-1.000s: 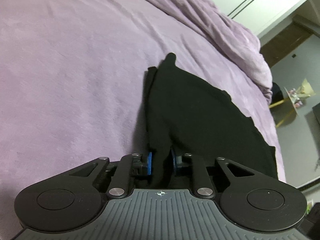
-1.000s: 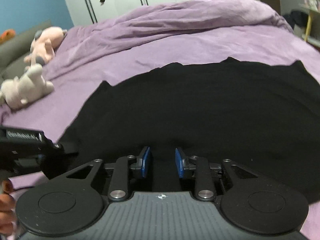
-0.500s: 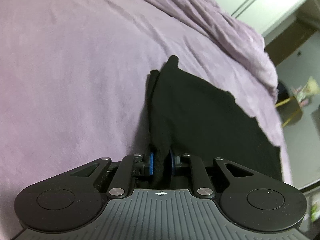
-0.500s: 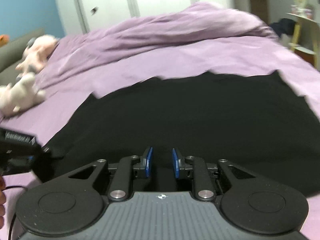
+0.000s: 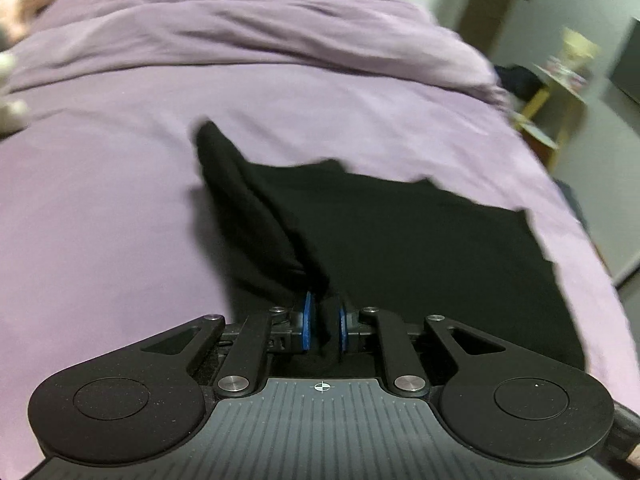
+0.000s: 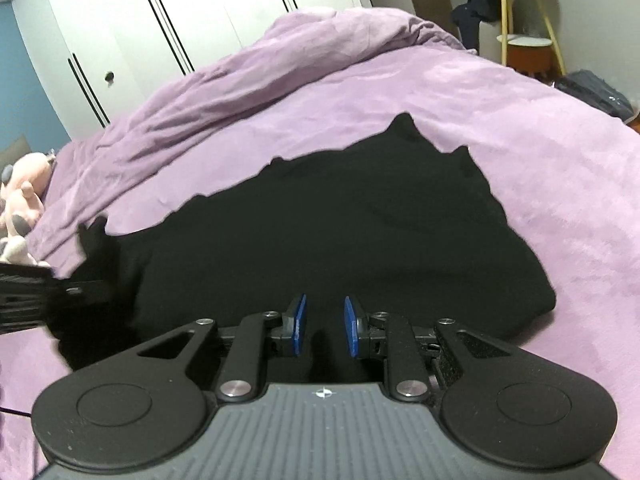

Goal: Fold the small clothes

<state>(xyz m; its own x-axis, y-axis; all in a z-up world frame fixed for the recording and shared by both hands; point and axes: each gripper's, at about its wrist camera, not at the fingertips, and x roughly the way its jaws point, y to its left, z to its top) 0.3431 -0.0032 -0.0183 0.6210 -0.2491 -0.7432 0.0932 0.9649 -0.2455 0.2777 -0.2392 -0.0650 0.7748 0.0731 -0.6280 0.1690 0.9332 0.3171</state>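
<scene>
The black fabric garment point(image 6: 340, 232) lies on the purple-blanketed bed point(image 6: 520, 128), barely folded. The left claw point(image 5: 323, 326), just closing, pinches its nine-o'clock edge; the right claw point(image 6: 325, 326) clamps narrow on the six-o'clock hem. Most folding remains.

The bed point(image 6: 500, 128) is bare and flat to the right of the black cloth point(image 6: 340, 240), so a gripper could pass there. A bunched-up blanket point(image 6: 248, 80) blocks the far side. Soft toys point(image 6: 20, 204) sit at the left edge.
</scene>
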